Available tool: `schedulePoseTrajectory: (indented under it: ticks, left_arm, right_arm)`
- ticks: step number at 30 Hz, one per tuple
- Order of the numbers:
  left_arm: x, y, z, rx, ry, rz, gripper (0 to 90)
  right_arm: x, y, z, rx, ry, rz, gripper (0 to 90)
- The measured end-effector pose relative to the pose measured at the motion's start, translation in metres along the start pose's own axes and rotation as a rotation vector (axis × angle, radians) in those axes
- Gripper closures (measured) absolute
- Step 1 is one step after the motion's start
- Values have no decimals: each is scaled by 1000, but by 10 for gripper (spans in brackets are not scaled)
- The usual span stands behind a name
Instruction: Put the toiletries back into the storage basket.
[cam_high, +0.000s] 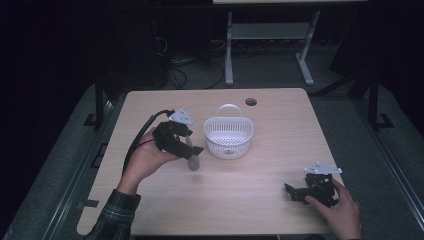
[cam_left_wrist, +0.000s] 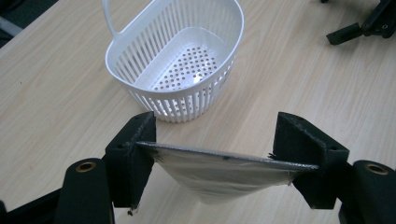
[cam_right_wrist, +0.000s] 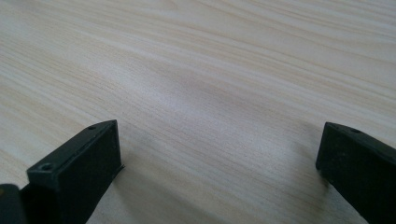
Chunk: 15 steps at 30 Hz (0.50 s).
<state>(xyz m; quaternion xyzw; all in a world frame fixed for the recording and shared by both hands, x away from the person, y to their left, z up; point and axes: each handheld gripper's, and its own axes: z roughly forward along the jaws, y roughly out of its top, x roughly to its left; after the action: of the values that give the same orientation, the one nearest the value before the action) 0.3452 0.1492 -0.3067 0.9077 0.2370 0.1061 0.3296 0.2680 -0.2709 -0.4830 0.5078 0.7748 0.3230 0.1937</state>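
The light wooden table (cam_high: 260, 200) carries everything here. Near its middle stands a white slotted basket (cam_high: 228, 137) with a looped handle, upright and with nothing inside it that the left gripper view shows.

The person's left hand (cam_high: 145, 160) comes in from the lower left, its plaid sleeve (cam_high: 115, 217) at the table's near edge, wrist cocked so the left gripper (cam_high: 192, 152) points toward the basket and hangs above the tabletop just beside it. Its jaws stand wide but clamp the two ends of a clear, flat pouch (cam_left_wrist: 219, 175), whose upper edge stretches straight from pad to pad while the rest sags below.

The right hand (cam_high: 337, 212) rests low at the near right corner, well apart from the basket. The right gripper (cam_high: 295, 192) lies close to the wood, jaws spread with nothing between them.
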Motion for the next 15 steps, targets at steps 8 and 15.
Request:
schedulePoseTrajectory:
  ticks: [8, 15]
  left_arm:
    - [6, 8, -4, -11, 4, -13, 297]
    - [9, 17, -6, -24, 9, -17, 297]
  right_arm:
    - [0, 0, 0, 0, 1, 0, 0]
    - [0, 0, 0, 0, 1, 0, 0]
